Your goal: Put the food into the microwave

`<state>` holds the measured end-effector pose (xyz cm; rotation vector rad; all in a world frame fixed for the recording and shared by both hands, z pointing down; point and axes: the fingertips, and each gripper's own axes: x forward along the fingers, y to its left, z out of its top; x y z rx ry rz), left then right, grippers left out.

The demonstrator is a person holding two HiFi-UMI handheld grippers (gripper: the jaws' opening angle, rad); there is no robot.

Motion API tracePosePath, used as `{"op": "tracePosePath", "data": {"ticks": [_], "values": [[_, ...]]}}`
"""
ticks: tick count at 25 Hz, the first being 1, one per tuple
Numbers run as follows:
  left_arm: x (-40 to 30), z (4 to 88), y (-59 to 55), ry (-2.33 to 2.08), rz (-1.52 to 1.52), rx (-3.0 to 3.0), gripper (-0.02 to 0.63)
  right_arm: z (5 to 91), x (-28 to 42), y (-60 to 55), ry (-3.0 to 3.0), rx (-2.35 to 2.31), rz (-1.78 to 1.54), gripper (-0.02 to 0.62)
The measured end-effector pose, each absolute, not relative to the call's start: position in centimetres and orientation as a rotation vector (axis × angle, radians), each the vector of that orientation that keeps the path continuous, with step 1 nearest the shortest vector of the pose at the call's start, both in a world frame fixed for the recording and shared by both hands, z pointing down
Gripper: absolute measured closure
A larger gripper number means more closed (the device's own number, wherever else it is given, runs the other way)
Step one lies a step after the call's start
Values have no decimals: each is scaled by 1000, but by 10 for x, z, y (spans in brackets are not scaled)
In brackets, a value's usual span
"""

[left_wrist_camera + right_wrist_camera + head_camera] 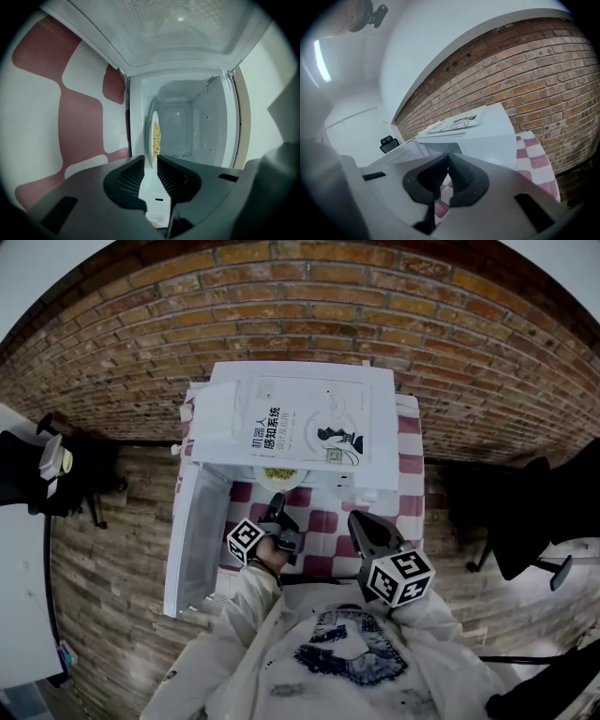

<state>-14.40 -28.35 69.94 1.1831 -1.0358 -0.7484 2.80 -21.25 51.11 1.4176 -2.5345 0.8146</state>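
Your counter [322, 521], under a red-checked cloth, carries the microwave [217, 427], whose door [199, 531] hangs wide open on your left and leaves the cavity clear. The plate [150, 140] sits at the mouth of that cavity, near rim toward you, with the food [156, 138] heaped on it. Your left tongs [151, 163] stand released: the jaws are apart with the near rim between them, and neither pad looks to press on it. Your right tongs [449, 158] are clenched on nothing, held back near your chest. I judge the placing step nearly done. The plate looks set down, so the next move is to draw the left tongs straight back off the rim without dragging it, check that the plate lies far enough in, then swing the door closed. In the head view the microwave's top hides most of the plate, so you can't tell how deep it sits. The left gripper view shows it only edge-on, and whether it rests flat on the cavity floor is hard to make out. What the food is, I can't tell.
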Motion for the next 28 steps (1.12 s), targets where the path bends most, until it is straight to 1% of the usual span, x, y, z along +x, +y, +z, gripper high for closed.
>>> {"op": "tracePosePath", "data": {"ticks": [2, 5, 6, 7, 28], "values": [[-146, 700, -282, -1044, -749, 1181, 538, 511, 28, -213, -2537, 1416, 815, 581], [-147, 699, -282, -1050, -754, 1186, 569, 511, 28, -213, -2541, 1410, 815, 581], [-147, 698, -283, -1052, -754, 1191, 592, 511, 28, -213, -2541, 1408, 816, 581], [-147, 698, -283, -1054, -753, 1196, 598, 511, 28, -214, -2541, 1407, 817, 581], [-149, 702, -305, -1053, -749, 1202, 600, 513, 33, -224, -2526, 1431, 825, 581]]}}
